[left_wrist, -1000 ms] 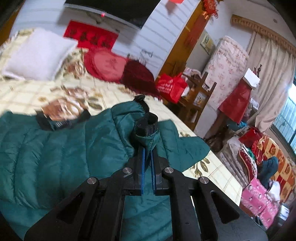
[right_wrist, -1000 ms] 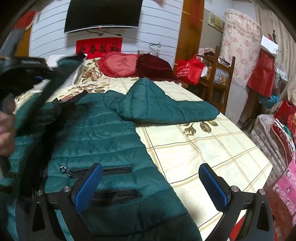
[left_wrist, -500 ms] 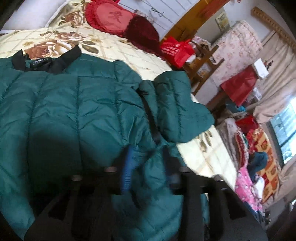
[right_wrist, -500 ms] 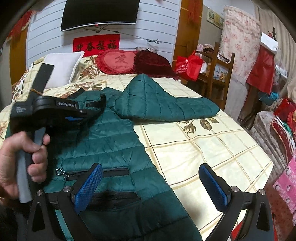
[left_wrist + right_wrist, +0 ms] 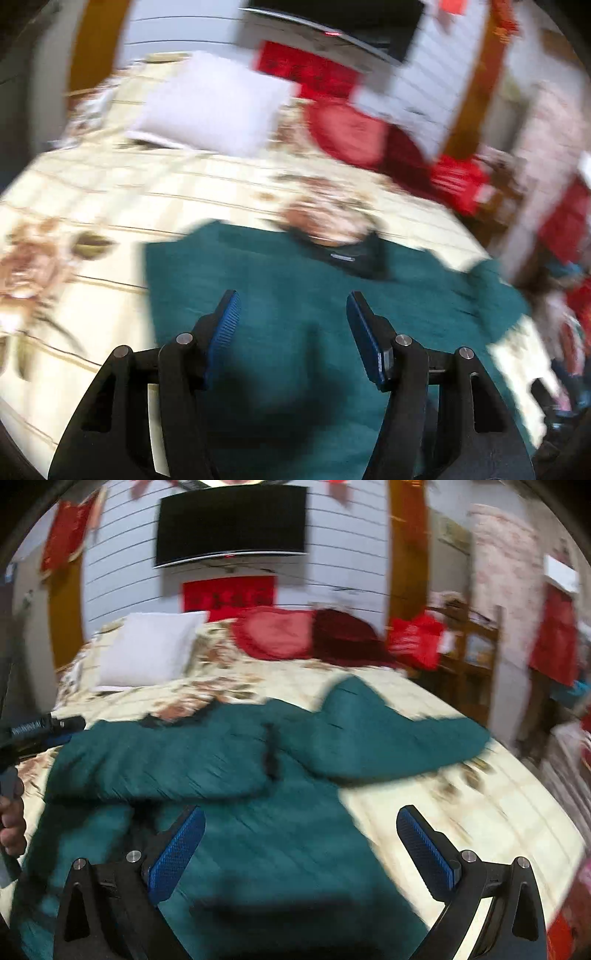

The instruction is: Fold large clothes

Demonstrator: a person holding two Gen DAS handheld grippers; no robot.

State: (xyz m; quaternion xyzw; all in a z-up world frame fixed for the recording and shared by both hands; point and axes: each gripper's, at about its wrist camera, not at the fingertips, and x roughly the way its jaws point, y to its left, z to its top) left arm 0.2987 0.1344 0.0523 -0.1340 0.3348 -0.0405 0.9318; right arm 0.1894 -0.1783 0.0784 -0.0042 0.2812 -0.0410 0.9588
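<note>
A: Where is the jacket (image 5: 236, 797) lying?

B: On the bed (image 5: 480, 812), spread across the cream flowered cover, collar (image 5: 351, 254) toward the pillows (image 5: 147, 653). One sleeve is laid over the body; the other sleeve (image 5: 388, 738) sticks out toward the bed's right edge.

A: And the claws?

B: The left gripper (image 5: 291, 325) has just been opening, and its blue pads stand apart with nothing between them, only green cloth below. The right gripper (image 5: 301, 849) is spread wide and holds nothing, hovering over the jacket's lower half.

A: How will the jacket handle?

B: I'd judge it light and puffy: a quilted, padded thing, soft, with no stiffness of its own. The shell looks smooth, so likely slippery, and the padding will spring back after a fold unless it's pressed flat.

A: Where should one take hold?

B: Probably near the end of the outstretched sleeve, pinching a full thickness of padding instead of shell alone, then laying it across the body. After that, the hem corners.
</note>
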